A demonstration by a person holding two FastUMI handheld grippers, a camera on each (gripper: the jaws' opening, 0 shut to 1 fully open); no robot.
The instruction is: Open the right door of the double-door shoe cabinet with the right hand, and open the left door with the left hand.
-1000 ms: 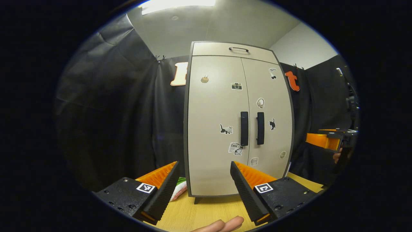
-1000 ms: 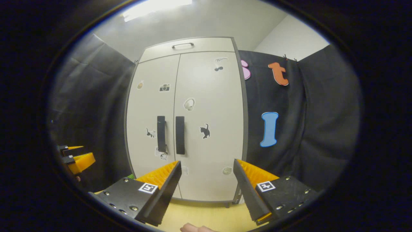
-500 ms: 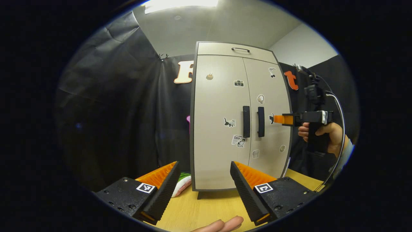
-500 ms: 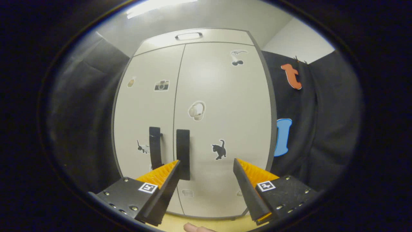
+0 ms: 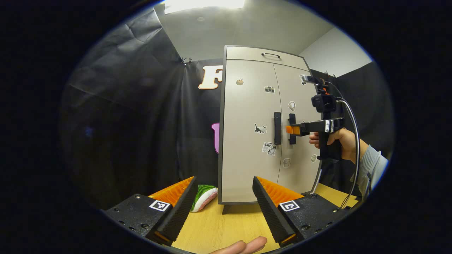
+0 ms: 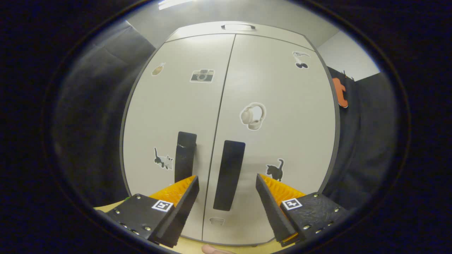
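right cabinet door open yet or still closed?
Shut. The right door sits flush with the left door, only a thin seam between. The open right gripper straddles its handle, not yet gripping.

We see beige shoe cabinet upright on wooden counter, dark-edged. Both doors shut: left door, right door, stickers scattered on each. Black vertical handles flank centre seam: left handle, right handle. Top drawer handle above.
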